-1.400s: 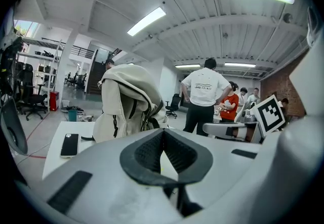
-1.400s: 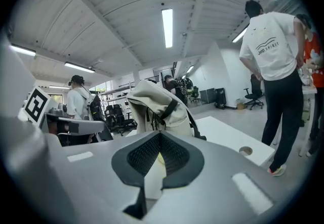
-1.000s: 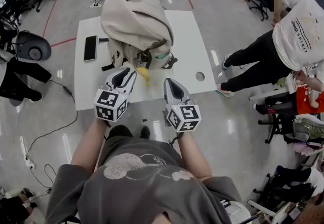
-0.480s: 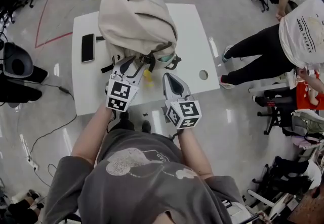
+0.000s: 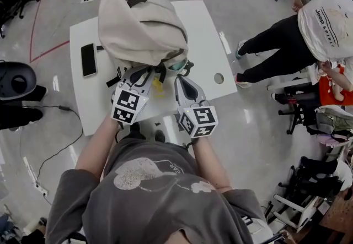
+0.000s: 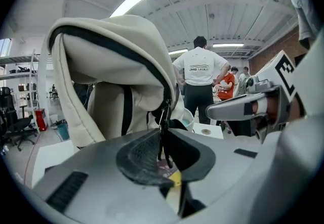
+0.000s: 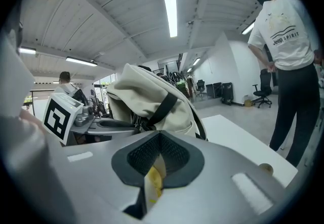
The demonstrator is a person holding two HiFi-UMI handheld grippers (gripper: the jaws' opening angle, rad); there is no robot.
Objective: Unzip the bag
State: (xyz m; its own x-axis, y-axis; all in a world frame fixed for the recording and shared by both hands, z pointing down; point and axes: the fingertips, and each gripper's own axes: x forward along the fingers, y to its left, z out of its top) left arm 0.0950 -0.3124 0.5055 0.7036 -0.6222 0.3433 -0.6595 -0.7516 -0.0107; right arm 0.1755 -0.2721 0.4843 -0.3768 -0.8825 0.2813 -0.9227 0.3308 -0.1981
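A beige backpack [image 5: 138,22] stands on the white bench [image 5: 204,33], leaning so that its top hangs toward the person holding the grippers. Its black straps and zipper end sit at the near side, just in front of both grippers.

The left gripper [image 5: 148,72] reaches in under the overhanging top of the backpack. In the left gripper view, a thin dark zipper pull [image 6: 163,117] hangs down from the black zipper line and runs between the pads. The jaws have just been closing and now pinch this pull.

The right gripper [image 5: 182,79] sits just beside the left one, a little nearer the bench's front edge, and is apart from the backpack. Its jaws are pressed together and grip nothing of the bag.

A small yellow thing [image 5: 159,87] lies on the bench between the two grippers. A dark phone [image 5: 88,59] lies flat on the bench to the left of the backpack, apart from it. A round hole [image 5: 219,78] shows in the bench near its right edge. A person in a white shirt [image 5: 325,17] stands on the floor beyond that edge.
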